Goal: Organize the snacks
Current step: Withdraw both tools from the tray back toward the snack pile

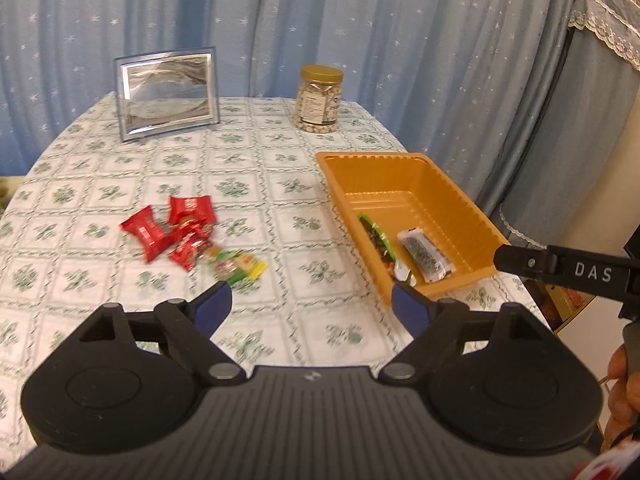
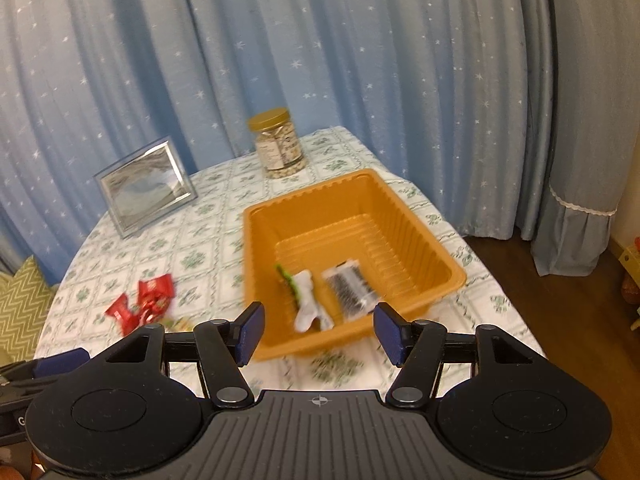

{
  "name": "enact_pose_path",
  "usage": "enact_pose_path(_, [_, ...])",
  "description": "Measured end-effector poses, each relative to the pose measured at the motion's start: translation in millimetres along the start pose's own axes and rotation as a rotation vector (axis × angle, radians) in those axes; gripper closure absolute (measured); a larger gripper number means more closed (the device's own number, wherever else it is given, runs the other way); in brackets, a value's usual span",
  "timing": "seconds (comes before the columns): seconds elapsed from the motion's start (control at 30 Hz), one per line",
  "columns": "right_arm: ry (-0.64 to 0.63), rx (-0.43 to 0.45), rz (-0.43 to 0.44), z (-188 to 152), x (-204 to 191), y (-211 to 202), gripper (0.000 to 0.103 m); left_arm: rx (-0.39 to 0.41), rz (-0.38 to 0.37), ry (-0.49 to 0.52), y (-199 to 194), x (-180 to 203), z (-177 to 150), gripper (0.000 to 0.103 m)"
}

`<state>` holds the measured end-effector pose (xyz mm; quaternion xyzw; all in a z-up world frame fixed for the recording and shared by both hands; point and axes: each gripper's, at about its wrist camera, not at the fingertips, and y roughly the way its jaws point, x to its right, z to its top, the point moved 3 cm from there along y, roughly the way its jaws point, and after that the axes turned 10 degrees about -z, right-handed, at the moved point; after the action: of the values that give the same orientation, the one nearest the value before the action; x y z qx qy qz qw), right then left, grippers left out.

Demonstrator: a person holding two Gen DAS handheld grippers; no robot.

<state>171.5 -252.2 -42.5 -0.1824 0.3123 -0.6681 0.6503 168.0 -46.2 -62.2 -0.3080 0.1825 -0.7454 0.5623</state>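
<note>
An orange tray [image 1: 448, 192] [image 2: 408, 216] sits on the right of the table. In it lie a green-edged packet [image 1: 378, 240] [image 2: 306, 300] and a clear packet with dark contents [image 1: 426, 256] [image 2: 352, 292]. Several red snack packets [image 1: 168, 228] [image 2: 140, 304] and a green-yellow packet [image 1: 236, 268] lie on the tablecloth left of the tray. My left gripper [image 1: 312, 308] is open and empty above the table's front. My right gripper [image 2: 318, 332] is open and empty over the tray's near edge; its finger shows in the left wrist view [image 1: 520, 262].
A jar of nuts with a gold lid [image 1: 319, 98] [image 2: 278, 144] and a silver picture frame [image 1: 166, 94] [image 2: 146, 186] stand at the back of the table. Blue star-patterned curtains hang behind. The table edge drops to wooden floor [image 2: 560, 320] on the right.
</note>
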Motion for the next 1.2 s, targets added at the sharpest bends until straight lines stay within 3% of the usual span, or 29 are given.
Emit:
enact_pose_path(0.17, [-0.032, -0.008, 0.024, -18, -24, -15, 0.031, 0.014, 0.028, -0.015, -29, -15, -10, 0.012])
enact_pose_path(0.6, [-0.085, -0.025, 0.077, -41, -65, -33, 0.026, 0.041, 0.127, -0.08, -81, -65, -25, 0.011])
enact_pose_path(1.2, [-0.136, -0.024, 0.134, -50, -96, -21, 0.026, 0.067, 0.164, -0.099, -88, -100, -24, 0.011])
